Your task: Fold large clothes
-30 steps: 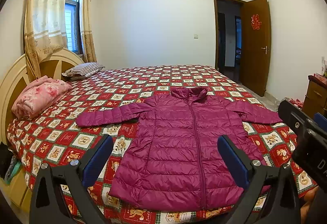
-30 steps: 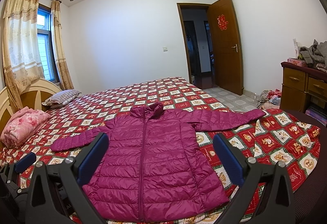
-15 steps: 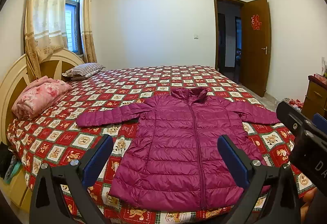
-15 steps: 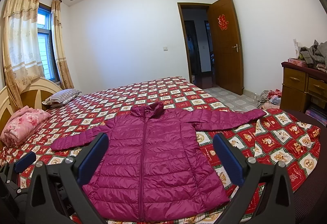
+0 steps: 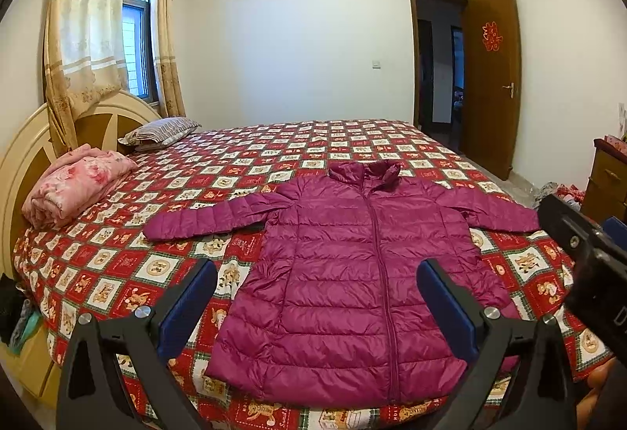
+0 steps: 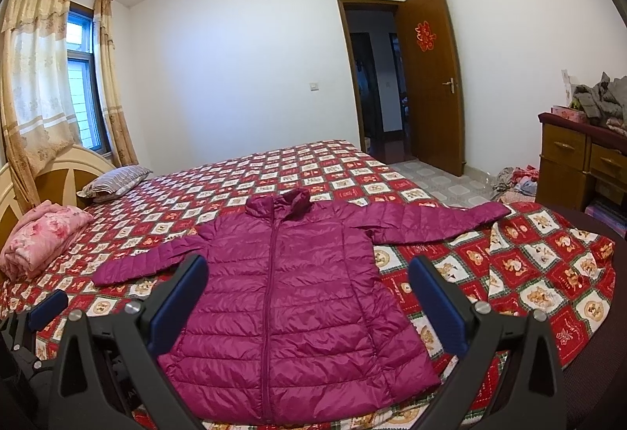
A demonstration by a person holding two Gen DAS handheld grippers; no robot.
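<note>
A magenta quilted puffer jacket lies flat and zipped on the bed, collar far, hem at the near edge, both sleeves spread out sideways. It also shows in the right wrist view. My left gripper is open and empty, held above the hem. My right gripper is open and empty, also above the lower jacket. The right gripper's body shows at the right edge of the left wrist view.
The bed has a red patterned cover. A folded pink quilt and a striped pillow lie by the headboard. A wooden dresser with clothes stands right. A door is open behind.
Almost nothing has changed. The right gripper's body has shifted slightly in the left wrist view. Both grippers stay open above the jacket.
</note>
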